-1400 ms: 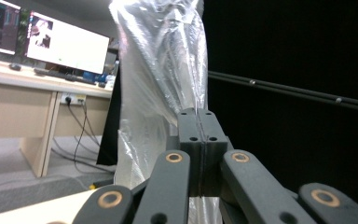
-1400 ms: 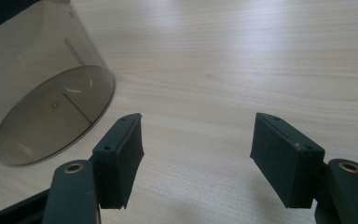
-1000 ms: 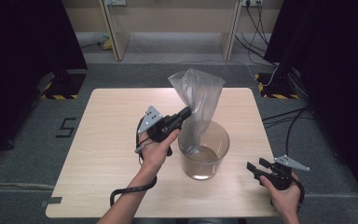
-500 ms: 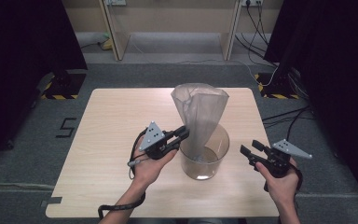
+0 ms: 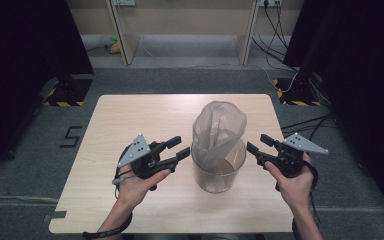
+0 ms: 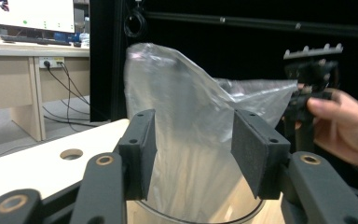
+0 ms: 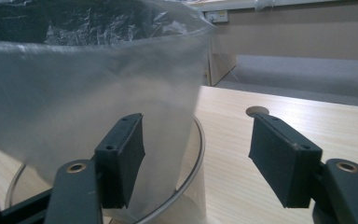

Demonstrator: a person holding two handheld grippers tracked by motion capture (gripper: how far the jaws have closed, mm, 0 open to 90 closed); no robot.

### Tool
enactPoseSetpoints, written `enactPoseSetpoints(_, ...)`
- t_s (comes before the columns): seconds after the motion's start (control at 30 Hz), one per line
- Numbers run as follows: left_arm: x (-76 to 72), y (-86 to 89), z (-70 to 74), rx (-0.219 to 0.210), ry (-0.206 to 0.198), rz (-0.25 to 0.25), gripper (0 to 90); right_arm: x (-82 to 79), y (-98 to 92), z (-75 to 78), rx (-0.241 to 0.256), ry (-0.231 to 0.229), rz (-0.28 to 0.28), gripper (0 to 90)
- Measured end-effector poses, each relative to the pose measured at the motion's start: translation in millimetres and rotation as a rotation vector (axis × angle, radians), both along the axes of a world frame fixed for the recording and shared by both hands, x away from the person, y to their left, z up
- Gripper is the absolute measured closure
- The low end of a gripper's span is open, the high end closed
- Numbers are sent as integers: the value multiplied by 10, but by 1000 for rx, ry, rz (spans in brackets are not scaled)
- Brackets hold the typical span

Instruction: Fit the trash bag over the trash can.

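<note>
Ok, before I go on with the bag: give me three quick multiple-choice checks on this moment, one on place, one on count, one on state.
1. Where does the plastic bag sit?
A. flat on the table beside the container
B. standing in the clear container, rising above its rim
C. hanging from the right gripper

2. How many round holes show in the table top in the left gripper view?
A. one
B. three
C. five

3. How do the left gripper and right gripper stand?
A. both shut on the bag
B. left shut, right open
C. both open, one on each side of the bag

Answers: 1 B, its lower part is inside the container's wall; 2 A, a single hole lies left of the jaws; 3 C, a gap shows between each pair of jaws.
</note>
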State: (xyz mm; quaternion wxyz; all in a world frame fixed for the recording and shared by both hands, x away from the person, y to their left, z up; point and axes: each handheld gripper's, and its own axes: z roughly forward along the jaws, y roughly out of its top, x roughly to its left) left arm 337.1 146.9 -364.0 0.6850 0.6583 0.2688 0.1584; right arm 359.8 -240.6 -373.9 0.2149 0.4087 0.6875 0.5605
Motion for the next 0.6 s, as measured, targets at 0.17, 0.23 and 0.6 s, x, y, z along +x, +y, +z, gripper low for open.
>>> enactPoseSetpoints(0.17,-4,34,108,-40,3,-17,465,-68,22,98,10,-17,30,349)
enactPoseSetpoints(0.23,8,-30,220,-71,3,-37,462,-99,20,173,28,-34,38,352)
enactPoseSetpoints(0.6,270,-418,436,-113,108,-114,434,-28,41,366,102,-25,41,347)
